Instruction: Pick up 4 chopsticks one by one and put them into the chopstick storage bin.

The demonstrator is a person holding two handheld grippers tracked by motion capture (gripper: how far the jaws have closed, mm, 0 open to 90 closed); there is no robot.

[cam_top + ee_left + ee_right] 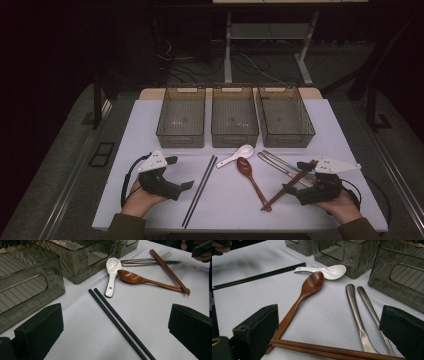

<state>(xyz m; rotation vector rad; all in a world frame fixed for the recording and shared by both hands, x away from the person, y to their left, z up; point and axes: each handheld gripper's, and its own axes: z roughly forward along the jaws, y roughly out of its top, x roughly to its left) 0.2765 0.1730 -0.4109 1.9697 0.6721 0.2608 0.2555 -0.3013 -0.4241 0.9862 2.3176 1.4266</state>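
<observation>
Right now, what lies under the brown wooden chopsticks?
The brown chopsticks cross over the two metal utensils and the wooden spoon handle's end. The covered parts stay hidden.

Glossy white ceramic spoon (pixel 112 272); wooden spoon (pixel 302 298); matt black chopsticks (pixel 120 323).

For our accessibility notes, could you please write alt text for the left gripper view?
A pair of black chopsticks lies on the white table between the open left gripper's black jaws. Beyond lie a white ceramic spoon, a wooden spoon, brown chopsticks across a metal fork, and grey bins.
</observation>
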